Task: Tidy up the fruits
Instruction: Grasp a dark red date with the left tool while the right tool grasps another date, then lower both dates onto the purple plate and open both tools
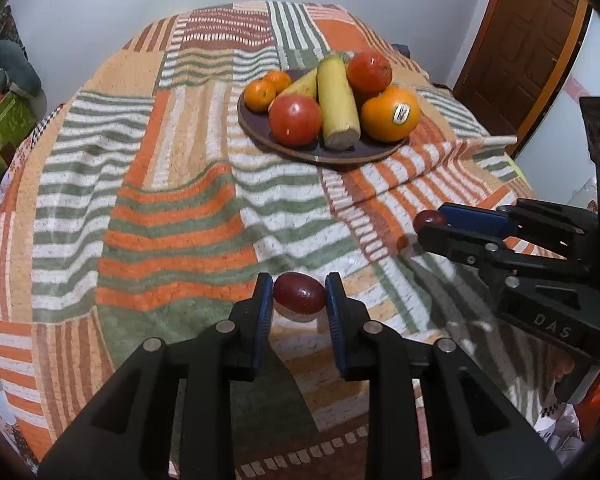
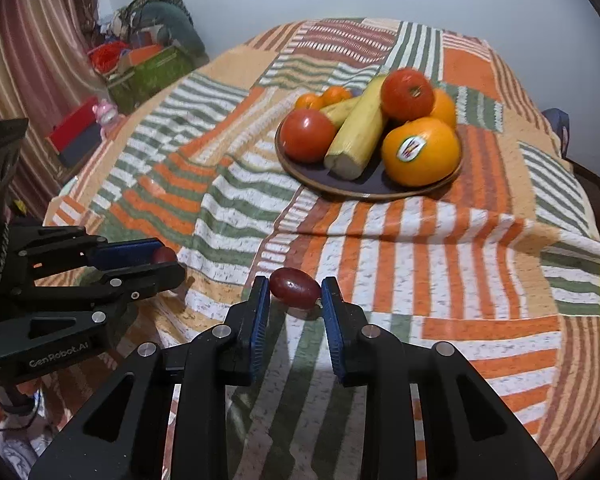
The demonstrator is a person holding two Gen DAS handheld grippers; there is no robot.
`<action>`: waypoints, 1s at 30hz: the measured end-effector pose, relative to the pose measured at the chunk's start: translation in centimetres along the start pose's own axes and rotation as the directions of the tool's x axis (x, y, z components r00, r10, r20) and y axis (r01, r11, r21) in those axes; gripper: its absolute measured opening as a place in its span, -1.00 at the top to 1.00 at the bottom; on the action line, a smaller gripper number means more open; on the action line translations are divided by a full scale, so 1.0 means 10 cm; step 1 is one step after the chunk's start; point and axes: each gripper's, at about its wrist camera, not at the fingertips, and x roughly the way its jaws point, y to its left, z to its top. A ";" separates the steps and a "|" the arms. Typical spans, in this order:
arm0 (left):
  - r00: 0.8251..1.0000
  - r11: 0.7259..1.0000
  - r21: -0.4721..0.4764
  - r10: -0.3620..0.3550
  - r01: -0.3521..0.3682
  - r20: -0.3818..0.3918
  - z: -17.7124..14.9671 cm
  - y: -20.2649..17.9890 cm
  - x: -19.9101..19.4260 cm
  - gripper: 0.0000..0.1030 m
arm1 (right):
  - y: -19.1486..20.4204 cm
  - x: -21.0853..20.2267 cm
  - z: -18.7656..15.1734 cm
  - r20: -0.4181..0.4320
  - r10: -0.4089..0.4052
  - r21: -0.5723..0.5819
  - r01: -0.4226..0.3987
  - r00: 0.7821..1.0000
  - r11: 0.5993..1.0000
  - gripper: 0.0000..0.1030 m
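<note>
Two claws, each clamped on a dark red grape just above the striped cloth at the near side of the surface. Left claw [image 1: 299, 295] has its blue pads pressed on both ends of the left grape [image 1: 299, 293]; jaws narrow. Right claw [image 2: 294, 290] is the same on the right grape [image 2: 294, 288].

Room to move: bare cloth [image 1: 160, 200] between claws and plate [image 1: 260, 130], nothing in the lane. Cloth is rucked into folds there and drops over the surface edge on the right side. Plate sits toward the far side, well apart from both claws, loaded with two tomatoes, a corn cob, a banana, oranges.

View differences: left wrist view shows a wooden door [image 1: 520, 40] at far right and the right claw side-on. Right wrist view shows a curtain [image 2: 32, 60] and a green box [image 2: 148, 76] with clutter at left, plus the left claw side-on.
</note>
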 end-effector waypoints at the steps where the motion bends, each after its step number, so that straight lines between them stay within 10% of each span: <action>1: 1.000 1.000 0.001 0.001 -0.001 0.011 0.04 -0.01 -0.03 0.49 | -0.01 -0.03 0.01 0.009 -0.004 0.003 0.004 1.000 1.000 0.52; 30: 0.990 1.000 0.019 -0.020 0.018 0.138 1.30 -0.01 0.31 0.49 | -0.35 0.11 0.84 0.142 -0.072 -0.039 0.078 0.987 0.996 0.52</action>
